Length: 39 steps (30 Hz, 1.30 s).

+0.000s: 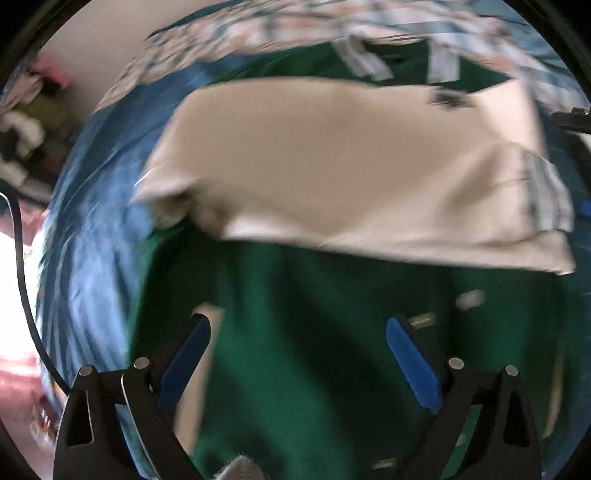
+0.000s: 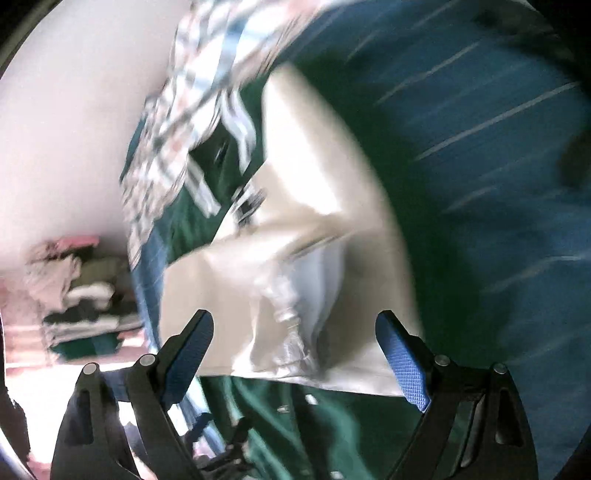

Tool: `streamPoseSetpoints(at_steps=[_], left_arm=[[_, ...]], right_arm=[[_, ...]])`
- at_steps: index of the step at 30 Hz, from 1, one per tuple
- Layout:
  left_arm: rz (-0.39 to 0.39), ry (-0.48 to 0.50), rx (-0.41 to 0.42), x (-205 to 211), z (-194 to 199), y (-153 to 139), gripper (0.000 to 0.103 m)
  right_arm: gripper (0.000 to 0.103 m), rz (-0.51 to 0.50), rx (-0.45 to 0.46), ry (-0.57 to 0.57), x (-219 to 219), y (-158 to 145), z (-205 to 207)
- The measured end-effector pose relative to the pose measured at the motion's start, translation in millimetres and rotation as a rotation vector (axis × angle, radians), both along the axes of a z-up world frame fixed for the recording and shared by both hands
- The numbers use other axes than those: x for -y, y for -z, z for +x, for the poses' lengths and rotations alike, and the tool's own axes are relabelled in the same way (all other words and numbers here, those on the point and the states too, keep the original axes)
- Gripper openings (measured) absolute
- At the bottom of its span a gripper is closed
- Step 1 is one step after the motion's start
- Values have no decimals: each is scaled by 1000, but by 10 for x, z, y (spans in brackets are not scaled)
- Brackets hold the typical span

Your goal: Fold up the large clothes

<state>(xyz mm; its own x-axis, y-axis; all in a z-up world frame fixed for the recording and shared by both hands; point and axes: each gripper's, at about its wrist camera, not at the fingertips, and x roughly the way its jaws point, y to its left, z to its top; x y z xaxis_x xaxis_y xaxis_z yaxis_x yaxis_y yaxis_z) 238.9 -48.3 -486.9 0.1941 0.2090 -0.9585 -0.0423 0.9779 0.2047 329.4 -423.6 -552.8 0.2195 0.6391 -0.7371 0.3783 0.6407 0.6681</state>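
Both views are smeared by motion blur, so fine detail is lost.

In the left wrist view, the left claw [image 1: 298, 325] stands wide, its blue pads [image 1: 413, 365] well apart with nothing gripped between them. Directly under and between the fingers lies a green garment [image 1: 303, 332], spread flat with a few small pale marks on it to the right. Just beyond the fingertips, a cream garment [image 1: 332, 158] lies across the green one as a broad folded band running left to right; its near edge is ahead of the claw and does not touch the pads. A striped collar or lining [image 1: 550, 195] shows at its right end. Both garments rest on a blue striped bedsheet [image 1: 92, 229], which shows to the left. Farther off, more green cloth with pale stripes appears past the cream band, and beyond that a plaid fabric [image 1: 295, 22] along the far edge.

In the right wrist view, the right claw [image 2: 294, 325] is also spread wide and empty. The cream garment [image 2: 321, 184] fills the space between and just beyond its fingertips, its crumpled pale lining [image 2: 295, 295] nearest; the near hem runs between the fingers, with the green garment [image 2: 277, 424] below it. Whether the pads touch cloth cannot be told. To the right is the blue bedsheet [image 2: 480, 166]; far left, the plaid fabric [image 2: 207, 74], and a blurred stack of folded clothes [image 2: 85, 302] at the left.
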Motion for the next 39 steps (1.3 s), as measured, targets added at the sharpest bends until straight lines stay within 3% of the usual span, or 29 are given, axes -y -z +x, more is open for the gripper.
streamPoseSetpoints(at_steps=[3, 4, 5, 8, 11, 12, 15, 17, 19, 20, 22, 24, 27, 30, 32, 35, 39], left_arm=[[59, -45, -29, -343, -77, 188, 98], [73, -56, -41, -412, -82, 270, 98], [81, -65, -53, -479, -81, 378, 98], [-10, -90, -79, -628, -67, 716, 103], [-84, -135, -21, -692, -66, 731, 103], [-88, -135, -8, -683, -73, 730, 103], [-112, -150, 27, -696, -118, 732, 103], [-116, -146, -5, -707, -104, 702, 103], [-95, -157, -51, -725, -87, 599, 103], [-66, -157, -46, -718, -81, 495, 103], [-5, -137, -12, -695, -61, 284, 103], [111, -110, 13, -667, -5, 148, 103], [246, -74, 9, -660, 174, 230, 103], [306, -69, -20, -698, 418, 473, 103], [345, -65, -33, -724, 566, 602, 103], [353, -113, 7, -824, 712, 633, 103], [301, -213, 19, -994, 844, 603, 103]], right_arm=[[90, -79, -33, -85, -309, 201, 159], [77, -116, -40, -103, -383, 247, 187], [32, -164, -34, -113, -433, 273, 210], [19, -288, 2, -121, -504, 238, 287], [17, -467, 144, -64, -328, -121, 411], [18, -469, 146, -60, -267, -143, 483], [22, -403, 45, -101, -106, 90, 738], [34, -341, -25, -128, -28, 232, 855], [49, -298, -21, -96, 82, 155, 830], [61, -310, -6, -75, 138, 62, 757], [64, -380, 30, -46, 228, -150, 533], [64, -432, 51, -79, 284, -288, 180], [65, -497, 24, -249, 83, -290, -234], [65, -612, -39, -500, -333, -29, -539], [64, -669, -50, -578, -532, 150, -617], [62, -685, 0, -488, -504, 267, -519], [59, -602, 99, -222, -111, 147, -403]])
